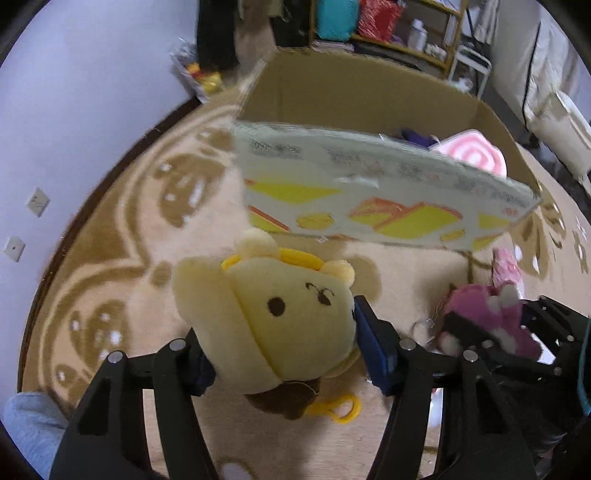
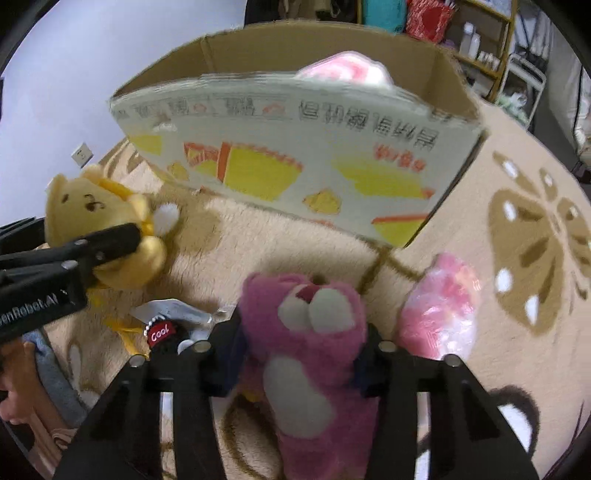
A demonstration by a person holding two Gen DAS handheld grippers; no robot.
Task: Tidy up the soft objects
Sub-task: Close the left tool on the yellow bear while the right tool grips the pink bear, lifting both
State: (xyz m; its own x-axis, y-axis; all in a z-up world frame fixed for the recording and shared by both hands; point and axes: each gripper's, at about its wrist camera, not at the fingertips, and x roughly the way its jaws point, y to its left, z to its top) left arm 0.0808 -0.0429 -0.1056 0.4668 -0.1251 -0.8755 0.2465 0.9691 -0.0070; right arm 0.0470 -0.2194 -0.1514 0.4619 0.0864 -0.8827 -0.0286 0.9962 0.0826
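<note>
My left gripper (image 1: 284, 332) is shut on a yellow plush bear (image 1: 280, 314), held above the rug; it also shows in the right wrist view (image 2: 88, 214). My right gripper (image 2: 299, 354) is shut on a pink plush bear (image 2: 310, 332), seen at the right of the left wrist view (image 1: 487, 314). An open cardboard box (image 1: 369, 192) with yellow print stands just ahead of both, also in the right wrist view (image 2: 295, 147). A pink-and-white swirl plush (image 1: 469, 151) lies inside it.
A pink plush in a clear wrapper (image 2: 439, 306) lies on the patterned beige rug (image 2: 517, 240) right of the pink bear. A small black "Cool" toy (image 2: 162, 336) lies at left. Shelves (image 1: 406, 33) stand behind the box, a wall (image 1: 74, 92) at left.
</note>
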